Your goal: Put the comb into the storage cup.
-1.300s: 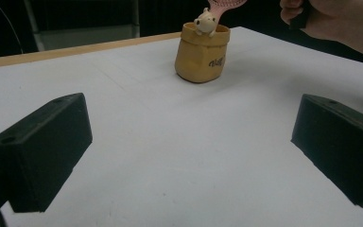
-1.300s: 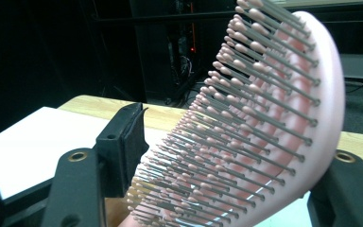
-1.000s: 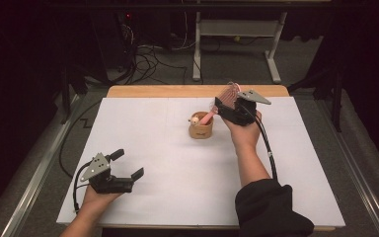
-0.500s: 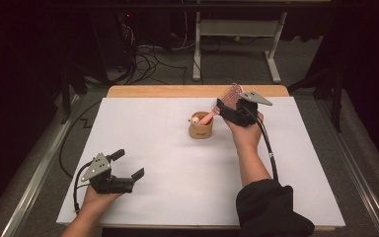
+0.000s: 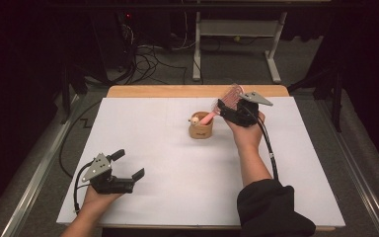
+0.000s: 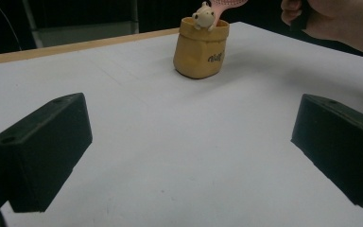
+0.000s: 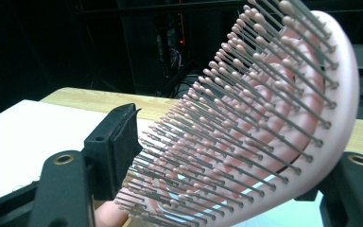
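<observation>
The right hand-held gripper [image 5: 225,106] was positioned at the head of a pink hairbrush [image 7: 264,127]. The brush head sat between its jaws, which had just been opening; the left jaw stood at the bristle tips, and contact with the pads could not be confirmed. The brush handle ran down from this gripper into a small tan cup [image 5: 201,129] just beside and below it on the white counter [image 5: 177,163]. The left hand-held gripper [image 5: 127,165] rested low on the counter, well apart from the cup, jaws spread wide with nothing between them.
</observation>
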